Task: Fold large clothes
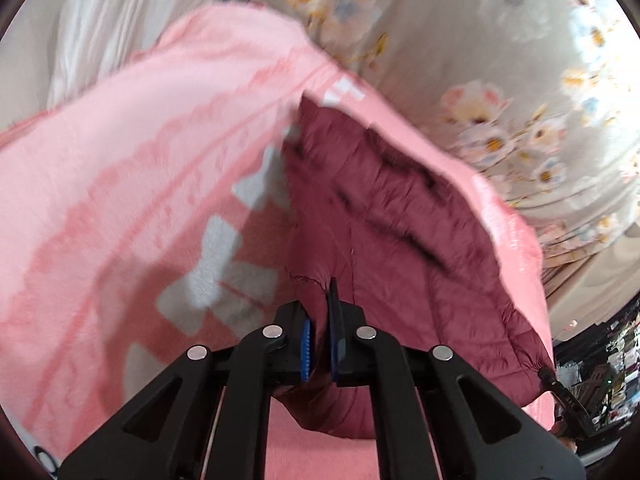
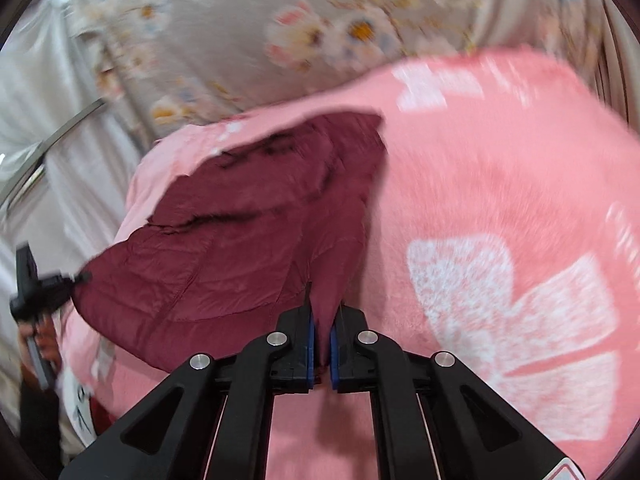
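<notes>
Maroon fabric fills the middle of both wrist views: a quilted maroon jacket [image 1: 400,240] lies on a pink blanket [image 1: 120,160] that bears white flower shapes. In the left wrist view the left gripper [image 1: 320,344] sits at six o'clock, its blue-padded jaws pressed together on a fold of the jacket's edge, with cloth bunched between the pads. The jacket spreads away from there toward twelve and three o'clock, and the blanket covers the frame from seven to eleven o'clock. A grey floral sheet [image 1: 500,60] lies beyond, from twelve to three o'clock. At about four o'clock, the other gripper's black tip touches the jacket's far corner.

In the right wrist view the right gripper [image 2: 322,344] also sits at six o'clock, its jaws pinching a narrow tongue of the same jacket [image 2: 224,248], which runs up from the pads and widens toward ten o'clock. The pink blanket [image 2: 500,200] takes up the right half, from one to five o'clock. At nine o'clock the left gripper [image 2: 60,280] clutches the jacket's opposite corner, with a hand [image 2: 42,344] below it on the handle. The floral sheet [image 2: 240,40] spans the top. Both views are blurred.
</notes>
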Motion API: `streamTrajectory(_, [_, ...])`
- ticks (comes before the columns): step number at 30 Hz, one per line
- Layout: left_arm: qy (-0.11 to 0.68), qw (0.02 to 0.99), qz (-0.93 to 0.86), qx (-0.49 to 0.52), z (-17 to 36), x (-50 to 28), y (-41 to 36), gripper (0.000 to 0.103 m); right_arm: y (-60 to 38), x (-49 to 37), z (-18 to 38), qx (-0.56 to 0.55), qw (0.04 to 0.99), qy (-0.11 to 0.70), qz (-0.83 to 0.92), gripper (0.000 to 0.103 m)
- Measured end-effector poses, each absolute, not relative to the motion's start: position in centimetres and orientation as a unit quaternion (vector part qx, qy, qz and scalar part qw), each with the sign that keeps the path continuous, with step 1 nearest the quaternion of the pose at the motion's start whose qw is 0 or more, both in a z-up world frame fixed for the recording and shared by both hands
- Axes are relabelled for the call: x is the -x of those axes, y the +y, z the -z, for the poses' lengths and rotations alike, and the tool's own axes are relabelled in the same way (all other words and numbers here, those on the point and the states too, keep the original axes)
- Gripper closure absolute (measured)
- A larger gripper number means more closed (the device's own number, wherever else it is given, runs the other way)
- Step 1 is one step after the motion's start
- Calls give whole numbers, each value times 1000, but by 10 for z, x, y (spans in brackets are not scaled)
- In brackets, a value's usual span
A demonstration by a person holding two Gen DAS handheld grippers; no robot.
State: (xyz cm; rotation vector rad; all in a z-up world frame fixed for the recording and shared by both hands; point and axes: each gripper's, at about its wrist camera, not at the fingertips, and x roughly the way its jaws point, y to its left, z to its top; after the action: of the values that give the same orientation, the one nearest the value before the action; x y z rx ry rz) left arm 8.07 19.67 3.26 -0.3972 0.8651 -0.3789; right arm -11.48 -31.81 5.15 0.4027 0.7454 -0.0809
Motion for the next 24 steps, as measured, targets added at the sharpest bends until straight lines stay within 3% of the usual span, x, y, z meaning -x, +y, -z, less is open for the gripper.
streamTrajectory(6, [334, 898, 206, 201, -112, -49, 214, 99, -316, 155, -141, -177, 951, 253, 28, 99])
streamTrajectory(12, [279, 918, 220, 175, -167, -84, 188, 98, -356, 107, -169, -219, 957, 185, 43, 99])
streamTrajectory(17, [320, 923, 168, 130, -146, -174, 139, 98, -384, 13, -132, -254, 938, 223, 75, 99])
streamTrajectory(24, [394, 912, 100, 64, -71, -288, 83, 98, -414, -91, -58, -290, 906, 285, 115, 99])
